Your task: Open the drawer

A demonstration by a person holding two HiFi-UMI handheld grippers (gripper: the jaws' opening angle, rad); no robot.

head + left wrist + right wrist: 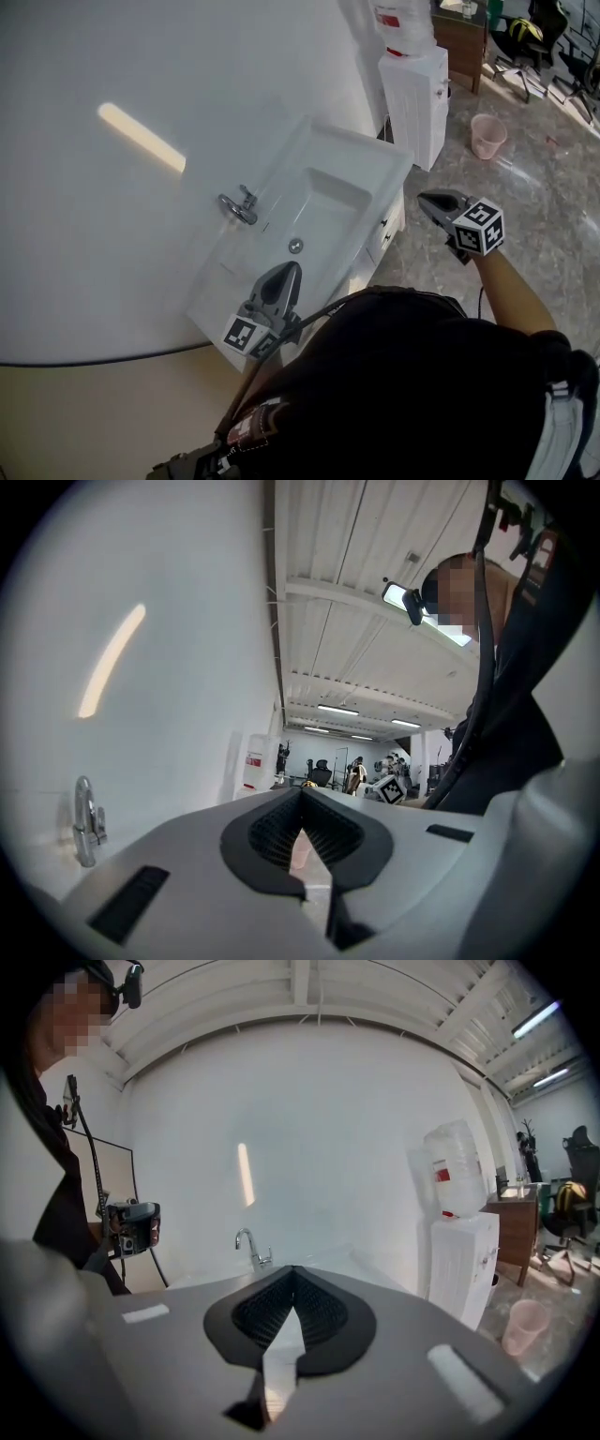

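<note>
By the white sink [367,146], left tool [286,272] and right tool [429,201], both tight together, empty; red bottle label [442,1177] illegible.

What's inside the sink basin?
Only the drain shows in the sink basin. The left claw covers part of its near end, which cannot be seen.

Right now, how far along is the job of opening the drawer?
Nothing looks done: no drawer sticks out of the cabinet front under the sink. In hand: nothing; the left gripper hangs over the sink, the right gripper beside the cabinet, both shut and empty. Left: reach the drawer front, grip, pull.
</note>
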